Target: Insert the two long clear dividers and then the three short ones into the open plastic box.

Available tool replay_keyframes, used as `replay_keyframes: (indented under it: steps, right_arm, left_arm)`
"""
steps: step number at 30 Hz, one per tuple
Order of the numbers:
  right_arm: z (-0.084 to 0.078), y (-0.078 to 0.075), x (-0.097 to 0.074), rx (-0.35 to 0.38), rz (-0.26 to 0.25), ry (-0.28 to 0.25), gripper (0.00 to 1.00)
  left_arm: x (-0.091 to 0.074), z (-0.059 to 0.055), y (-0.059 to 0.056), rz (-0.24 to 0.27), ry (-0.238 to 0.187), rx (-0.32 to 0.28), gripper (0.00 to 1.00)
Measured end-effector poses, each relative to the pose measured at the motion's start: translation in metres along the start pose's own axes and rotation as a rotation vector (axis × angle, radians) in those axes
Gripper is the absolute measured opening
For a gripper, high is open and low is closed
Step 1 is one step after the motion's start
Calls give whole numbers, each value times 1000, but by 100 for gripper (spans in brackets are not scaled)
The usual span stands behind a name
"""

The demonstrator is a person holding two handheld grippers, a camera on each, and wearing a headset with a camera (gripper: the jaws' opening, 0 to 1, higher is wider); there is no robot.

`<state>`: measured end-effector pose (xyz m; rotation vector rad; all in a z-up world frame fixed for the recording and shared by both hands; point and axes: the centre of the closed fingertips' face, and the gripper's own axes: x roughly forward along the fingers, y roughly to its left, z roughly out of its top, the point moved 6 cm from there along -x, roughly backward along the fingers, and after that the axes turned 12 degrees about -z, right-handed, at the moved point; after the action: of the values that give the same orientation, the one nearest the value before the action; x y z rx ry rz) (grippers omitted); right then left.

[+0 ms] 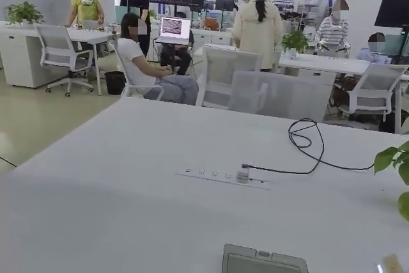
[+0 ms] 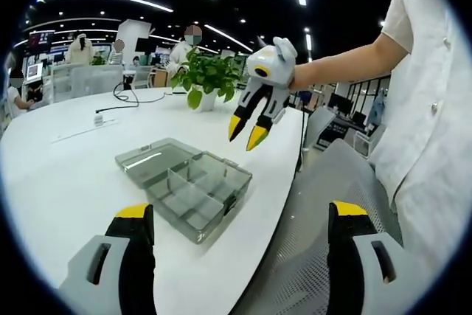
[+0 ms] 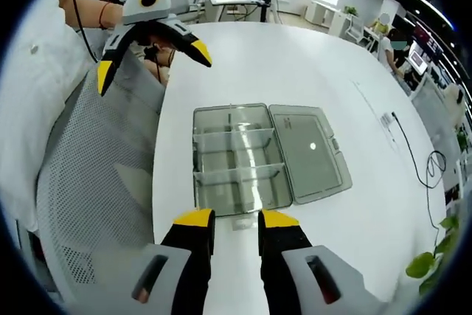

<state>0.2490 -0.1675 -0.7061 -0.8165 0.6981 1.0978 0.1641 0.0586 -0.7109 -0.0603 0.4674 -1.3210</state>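
Here, open clear-grey plastic box (image 3: pixel 306 154) at edge of white tabletop (image 3: pixel 295 57), bare surface beyond, left gripper (image 2: pixel 243 219) jaws wide apart, right gripper (image 3: pixel 234 219) jaws narrowly parted, both empty.

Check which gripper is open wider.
The left gripper: its yellow tips splay far apart, while those of the right gripper sit close together with a narrow gap between.

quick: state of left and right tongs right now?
Left tongs: wide open, holding nothing.
Right tongs: open by a narrow gap, holding nothing.
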Motion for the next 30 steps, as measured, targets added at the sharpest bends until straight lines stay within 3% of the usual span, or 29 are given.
replay_keyframes:
  steps: [6,11,19,30]
  right_arm:
    - [-16,10,-13,82,-60,-41,33]
    - [-31,19,-18,168,-126,-113,44]
    - [-49,42,-17,284,-165,-195,69]
    - [-59,56,-15,390,-212,-276,84]
  left_arm:
    - [-3,0,2,0,16,7,100]
    - [-6,-3,2,5,33,16,100]
    - [-8,-10,2,11,62,-2,100]
    - [-10,-20,5,39,81,-25,100]
